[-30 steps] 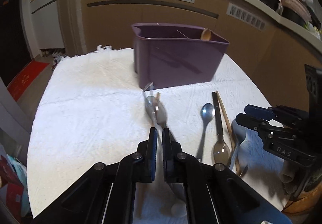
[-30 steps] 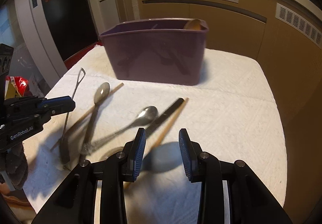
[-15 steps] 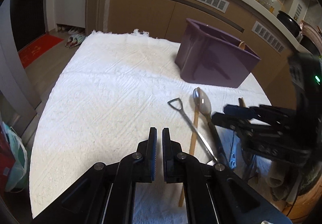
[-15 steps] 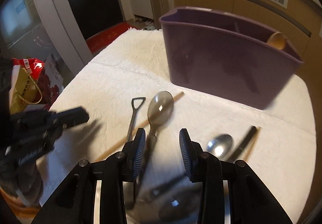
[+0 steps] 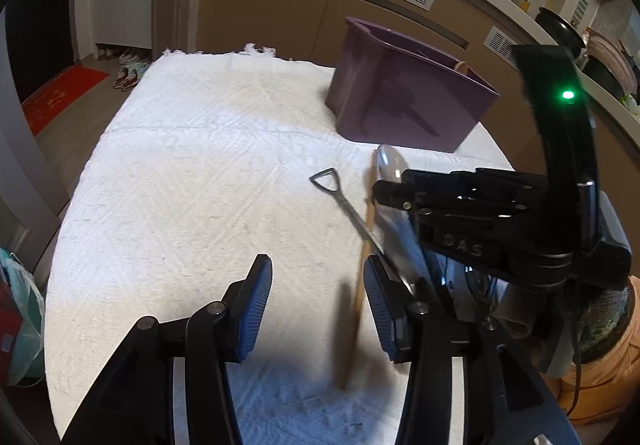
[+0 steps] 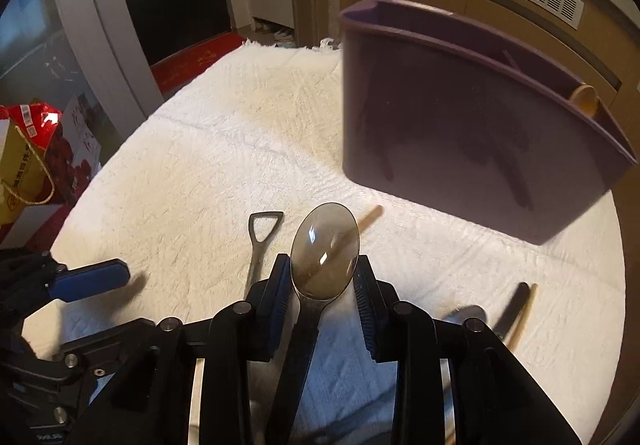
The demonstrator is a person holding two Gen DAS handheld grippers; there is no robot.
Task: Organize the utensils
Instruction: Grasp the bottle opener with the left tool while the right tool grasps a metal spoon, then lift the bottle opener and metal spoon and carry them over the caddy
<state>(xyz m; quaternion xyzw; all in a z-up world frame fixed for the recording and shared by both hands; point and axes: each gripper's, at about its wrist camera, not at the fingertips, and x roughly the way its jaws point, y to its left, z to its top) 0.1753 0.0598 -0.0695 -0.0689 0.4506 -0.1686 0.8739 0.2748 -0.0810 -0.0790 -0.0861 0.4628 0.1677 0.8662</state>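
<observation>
White textured cloth point(image 6: 192, 173) lies under my fingers. My right gripper point(image 6: 320, 297) straddles the metal spoon point(image 6: 325, 251), jaws apart, not clamped. Beyond stands the purple utensil caddy point(image 6: 460, 133). My left gripper point(image 5: 316, 305) gapes empty, a wooden chopstick point(image 5: 362, 277) between its fingers.

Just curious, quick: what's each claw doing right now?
Left gripper: open, holding nothing.
Right gripper: open around the big spoon, not clamped.
</observation>
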